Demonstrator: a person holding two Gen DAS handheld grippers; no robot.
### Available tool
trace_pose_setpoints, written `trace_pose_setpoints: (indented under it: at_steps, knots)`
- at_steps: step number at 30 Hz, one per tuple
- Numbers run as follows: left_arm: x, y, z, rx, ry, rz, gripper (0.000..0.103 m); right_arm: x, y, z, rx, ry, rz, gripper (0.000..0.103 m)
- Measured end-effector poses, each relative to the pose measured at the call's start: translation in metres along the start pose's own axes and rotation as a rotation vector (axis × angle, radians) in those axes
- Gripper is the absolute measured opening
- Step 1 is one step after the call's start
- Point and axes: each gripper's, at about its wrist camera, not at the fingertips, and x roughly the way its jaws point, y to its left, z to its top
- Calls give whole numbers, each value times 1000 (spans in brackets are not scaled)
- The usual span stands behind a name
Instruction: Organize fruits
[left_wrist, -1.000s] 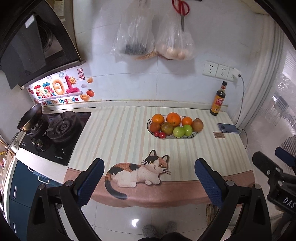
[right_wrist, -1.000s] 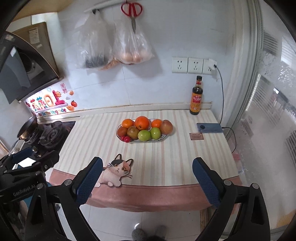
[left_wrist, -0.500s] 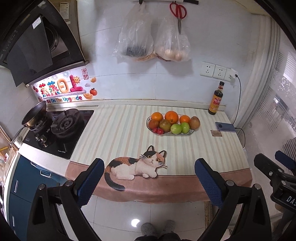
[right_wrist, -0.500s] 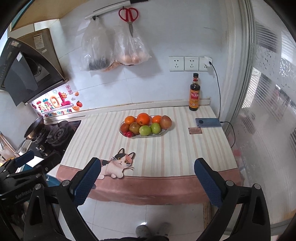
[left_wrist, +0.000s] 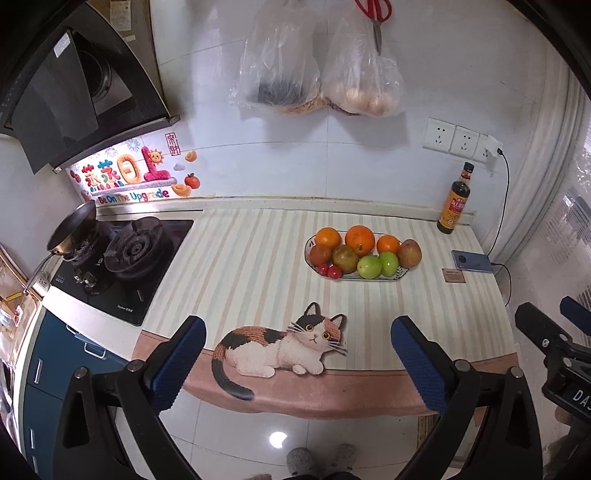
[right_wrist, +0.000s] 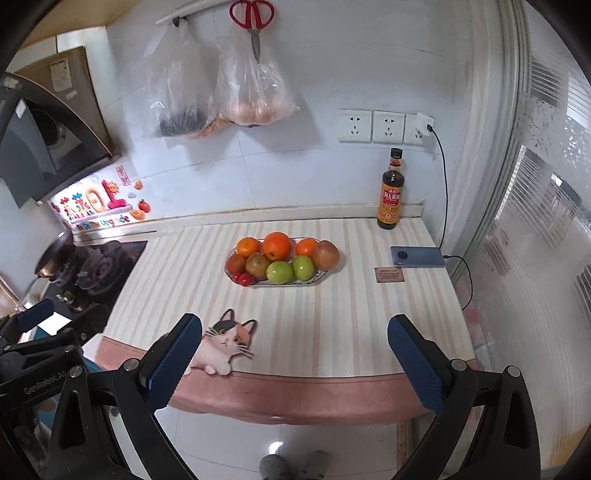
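Note:
An oval white plate (left_wrist: 402, 274) (right_wrist: 320, 275) sits on the striped counter, piled with fruit: three oranges (left_wrist: 359, 237) (right_wrist: 277, 245), two green apples (left_wrist: 370, 266) (right_wrist: 279, 272), brownish-red fruits and small red cherry tomatoes (left_wrist: 334, 272) (right_wrist: 243, 279). My left gripper (left_wrist: 297, 345) is open and empty, hovering over the counter's front edge, well short of the plate. My right gripper (right_wrist: 295, 343) is open and empty at a similar distance. Each gripper shows at the edge of the other's view.
A gas stove (left_wrist: 122, 258) with a pan (left_wrist: 72, 229) is at the left. A sauce bottle (right_wrist: 390, 192), a charging phone (right_wrist: 419, 256) and a small card (right_wrist: 388, 274) sit at the right. Two plastic bags (left_wrist: 317, 62) and scissors hang on the wall. A cat picture (left_wrist: 280, 347) marks the cloth.
Both grippers drew back and rose half a second ago, then moved closer to the counter again. The fruit and plate have not moved. Both grippers stay open.

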Motion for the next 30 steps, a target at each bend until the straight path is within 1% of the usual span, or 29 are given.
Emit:
trace_pose_setpoints:
  at_steps: [4,12,30]
  knots:
    - [13,2,7,-2,14,13,103,19,2,7,-8,23,-9,103]
    - [27,7,13,-12,46,10,103,39,7,9,-17,49,-18,103]
    - [25,4,10,-7,55,-6,103,42,8,5,-13,60,-21,103]
